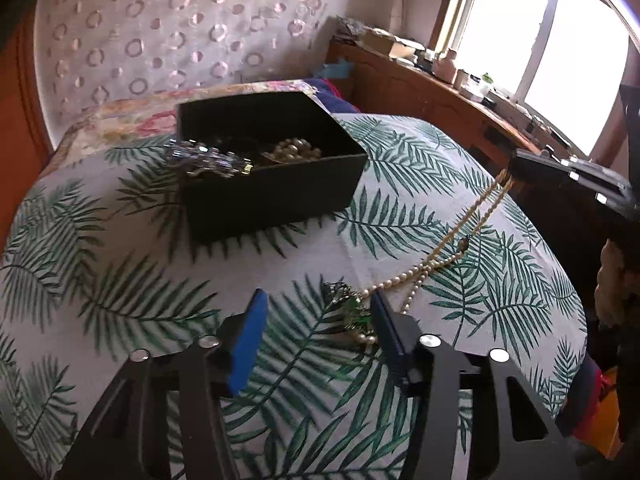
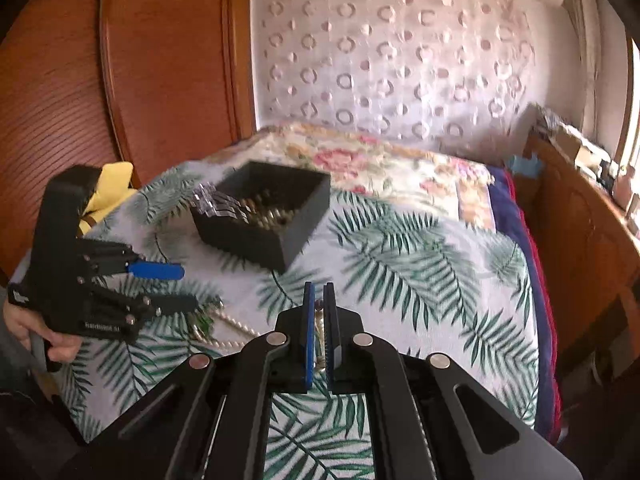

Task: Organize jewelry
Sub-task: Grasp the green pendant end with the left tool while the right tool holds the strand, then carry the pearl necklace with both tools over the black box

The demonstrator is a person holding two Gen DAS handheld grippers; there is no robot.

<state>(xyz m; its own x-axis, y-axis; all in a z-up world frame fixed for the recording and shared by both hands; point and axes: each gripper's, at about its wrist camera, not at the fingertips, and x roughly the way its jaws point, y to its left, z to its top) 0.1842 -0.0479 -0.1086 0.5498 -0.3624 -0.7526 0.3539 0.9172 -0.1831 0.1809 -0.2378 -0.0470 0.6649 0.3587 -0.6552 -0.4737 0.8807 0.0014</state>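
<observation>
A black box (image 1: 272, 196) stands on the leaf-print cloth (image 1: 132, 280), holding pearl beads (image 1: 294, 150), with a crystal piece (image 1: 208, 160) draped over its left rim. A pearl necklace (image 1: 404, 278) runs from a green pendant (image 1: 354, 314) up to my right gripper (image 1: 514, 166), which is shut on the strand. My left gripper (image 1: 320, 300) hangs low over the cloth with its jaws apart and the pendant just inside its right finger (image 1: 386, 332), not pinched. In the right wrist view the right gripper (image 2: 319, 288) pinches the strand, and the left gripper (image 2: 189, 286) sits over the pearls (image 2: 236, 326).
A floral quilt (image 2: 380, 164) lies behind the box and a patterned wall beyond it. A wooden panel (image 2: 160, 60) stands at the left and a cluttered wooden sideboard (image 1: 420, 92) under the window at the right. A hand (image 2: 24, 328) holds the left gripper. Yellow fabric (image 2: 112, 188) lies at the cloth's left edge.
</observation>
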